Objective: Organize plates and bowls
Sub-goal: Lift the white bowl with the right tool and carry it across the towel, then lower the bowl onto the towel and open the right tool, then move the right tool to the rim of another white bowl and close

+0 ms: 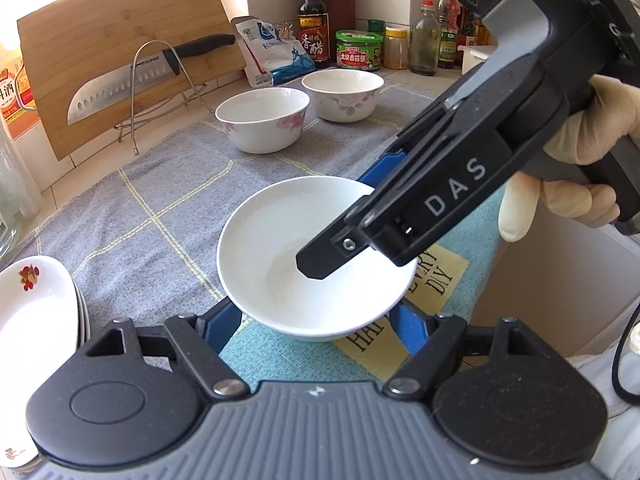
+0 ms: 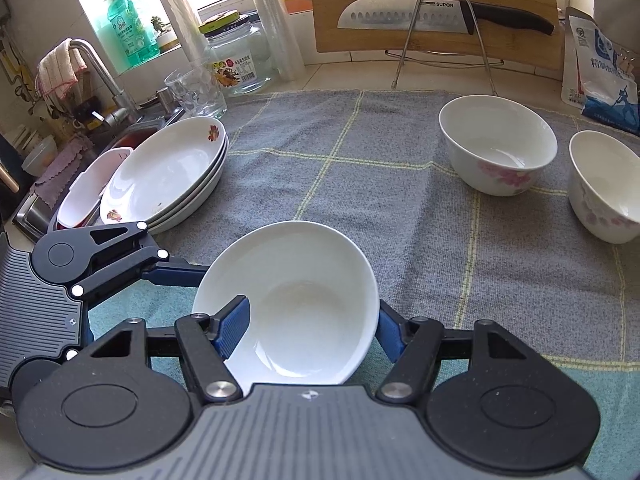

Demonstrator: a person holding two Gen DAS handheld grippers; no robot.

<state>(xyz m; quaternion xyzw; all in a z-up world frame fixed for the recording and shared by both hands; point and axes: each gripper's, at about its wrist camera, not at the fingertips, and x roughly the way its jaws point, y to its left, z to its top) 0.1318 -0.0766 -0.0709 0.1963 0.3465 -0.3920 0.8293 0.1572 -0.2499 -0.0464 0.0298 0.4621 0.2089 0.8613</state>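
Observation:
A plain white bowl (image 1: pixel 316 258) (image 2: pixel 292 304) is near the front of the cloth. My right gripper (image 2: pixel 310 328) has one blue finger (image 2: pixel 234 328) inside the bowl and the other outside its right rim, so the jaws straddle the bowl's wall; whether they clamp it is unclear. It also shows in the left wrist view (image 1: pixel 340 248), reaching into the bowl from the right. My left gripper (image 1: pixel 316 328) is open, its fingers wide on either side of the bowl's near side. Two flower-patterned bowls (image 2: pixel 498 144) (image 2: pixel 604 188) stand at the back right. A stack of plates (image 2: pixel 168 172) lies at the left.
A grey checked cloth (image 2: pixel 360 184) covers the counter. A cutting board with a knife (image 2: pixel 432 12) on a wire rack leans at the back. A glass jar (image 2: pixel 240 56) and a glass (image 2: pixel 196 92) stand near the sink (image 2: pixel 100 148) at left. Bottles and jars (image 1: pixel 356 48) line the back wall.

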